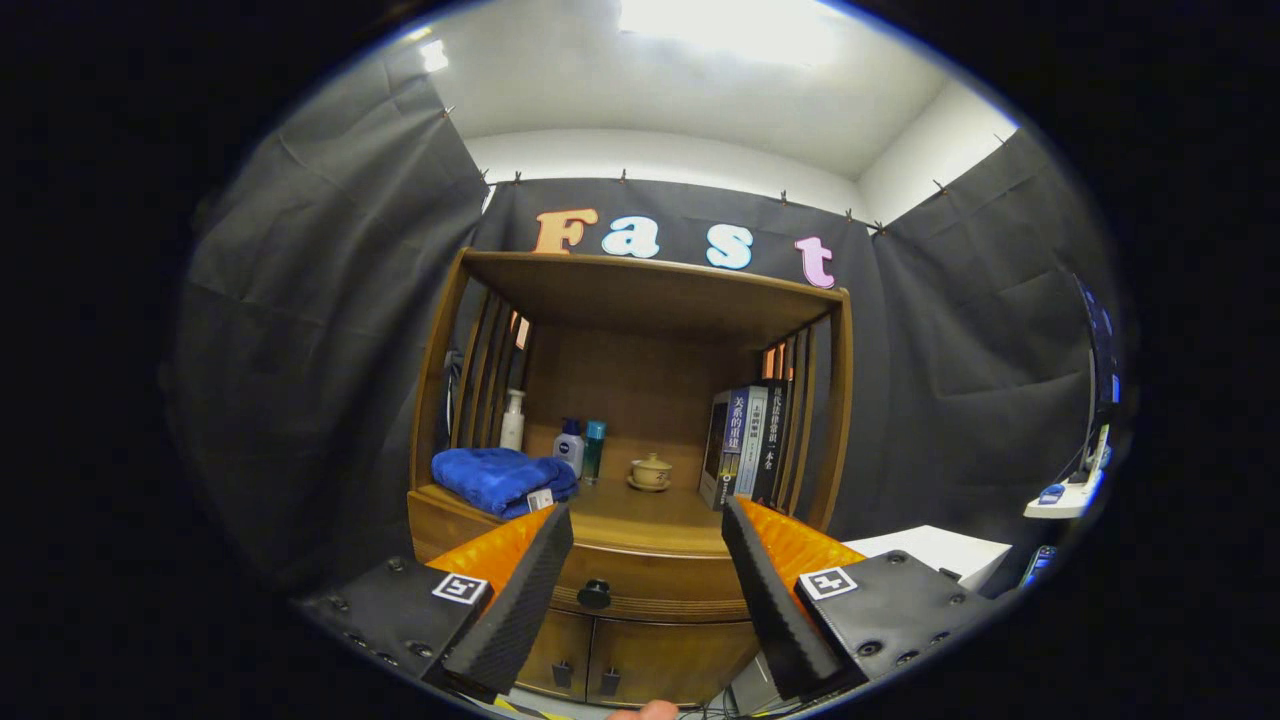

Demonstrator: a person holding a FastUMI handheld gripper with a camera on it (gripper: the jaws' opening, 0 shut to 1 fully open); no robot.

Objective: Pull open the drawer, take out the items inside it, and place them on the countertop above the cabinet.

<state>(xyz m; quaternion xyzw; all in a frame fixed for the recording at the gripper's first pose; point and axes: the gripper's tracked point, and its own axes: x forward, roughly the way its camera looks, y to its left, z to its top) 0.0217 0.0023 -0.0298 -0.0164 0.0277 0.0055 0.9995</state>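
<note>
A wooden cabinet (640, 500) stands ahead against the booth's wall. Its drawer (650, 585) is shut and carries a dark round knob (594, 594), which sits between my two fingers and some way beyond them. My gripper (645, 530) is open and holds nothing. The countertop (640, 510) above the drawer lies just past the fingertips. Whatever lies in the drawer is hidden.
On the countertop rest a folded blue towel (500, 480), a white bottle (512, 420), two small bottles (580, 448), a lidded teacup on a saucer (650, 472) and standing books (745, 440). Two lower doors (620, 660) sit under the drawer. A white table (940, 550) stands to the right.
</note>
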